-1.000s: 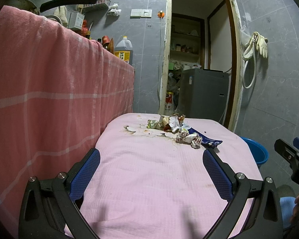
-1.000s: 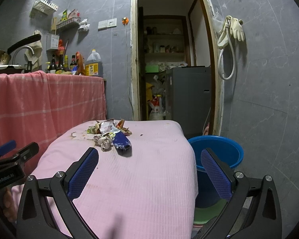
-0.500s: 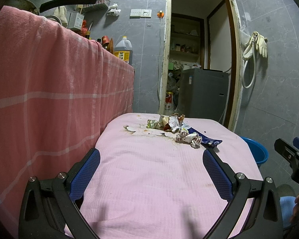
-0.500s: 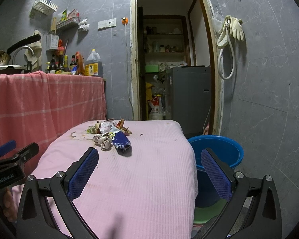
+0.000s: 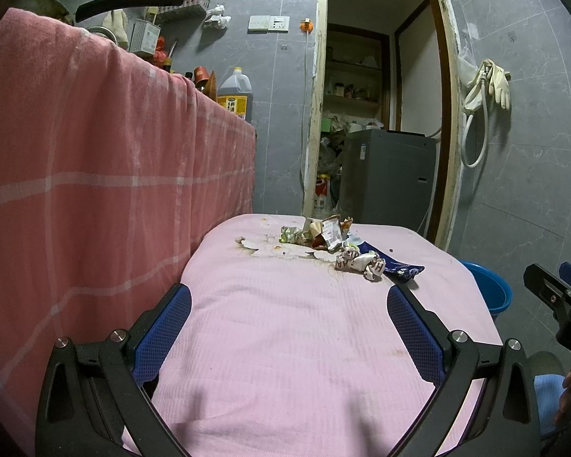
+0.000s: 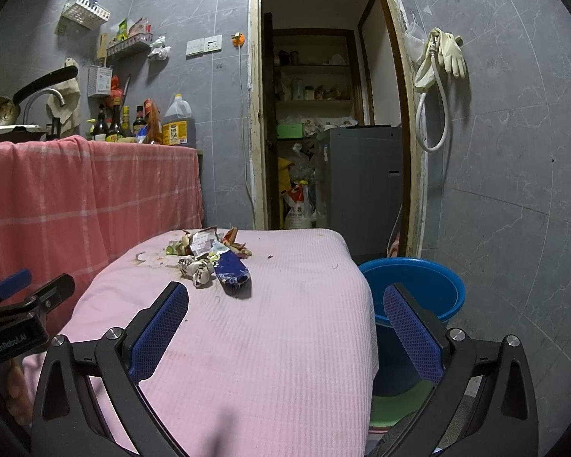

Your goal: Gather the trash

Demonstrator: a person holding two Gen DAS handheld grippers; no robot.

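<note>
A heap of trash lies at the far end of the pink-covered table (image 5: 285,342): crumpled wrappers (image 5: 325,230), a white crumpled wrapper (image 5: 359,261) and a dark blue packet (image 5: 401,268). The same heap shows in the right wrist view, with the blue packet (image 6: 232,268) and the white wrapper (image 6: 198,268). A blue bucket (image 6: 434,287) stands on the floor right of the table (image 6: 247,342). My left gripper (image 5: 289,320) is open and empty above the near table. My right gripper (image 6: 285,320) is open and empty near the table's right edge.
A counter draped in a red checked cloth (image 5: 95,190) rises along the left, with bottles and an oil jug (image 6: 177,122) on top. A doorway with a grey appliance (image 6: 361,175) lies behind the table. Rubber gloves and a hose (image 6: 443,61) hang on the right wall.
</note>
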